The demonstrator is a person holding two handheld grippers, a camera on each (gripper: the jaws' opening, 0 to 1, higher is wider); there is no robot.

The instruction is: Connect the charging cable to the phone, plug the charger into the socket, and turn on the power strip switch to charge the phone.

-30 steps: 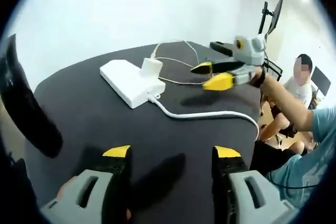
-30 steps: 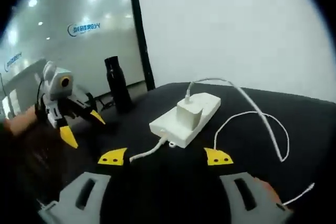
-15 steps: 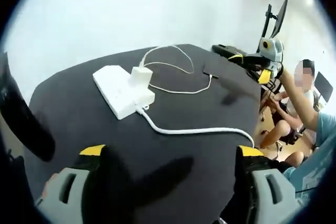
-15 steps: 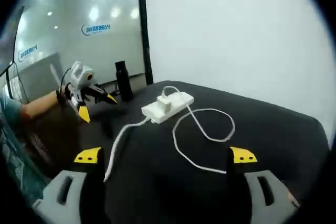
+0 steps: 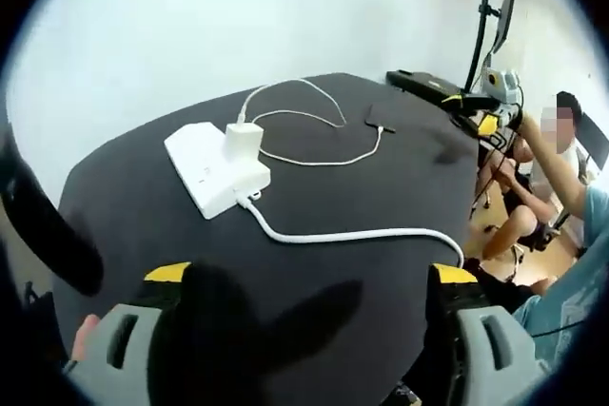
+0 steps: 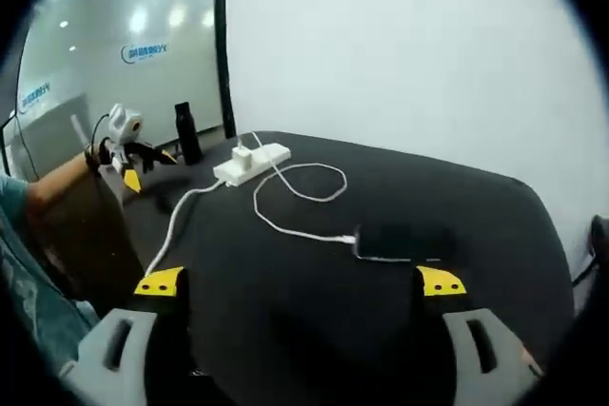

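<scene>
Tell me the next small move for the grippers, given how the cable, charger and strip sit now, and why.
Probably hold both grippers back. The charger sits on the power strip, and its cable seems to reach the phone. Both grippers are open and off the table. I cannot read the switch, so check it first.

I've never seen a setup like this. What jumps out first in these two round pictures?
A white power strip sits on a black table, with a white charger plugged into it. A thin white cable loops from the charger across to a dark phone lying flat near the table's edge. At the bottom of each view, two grey, yellow-tipped fingers stand wide apart, holding nothing.
</scene>
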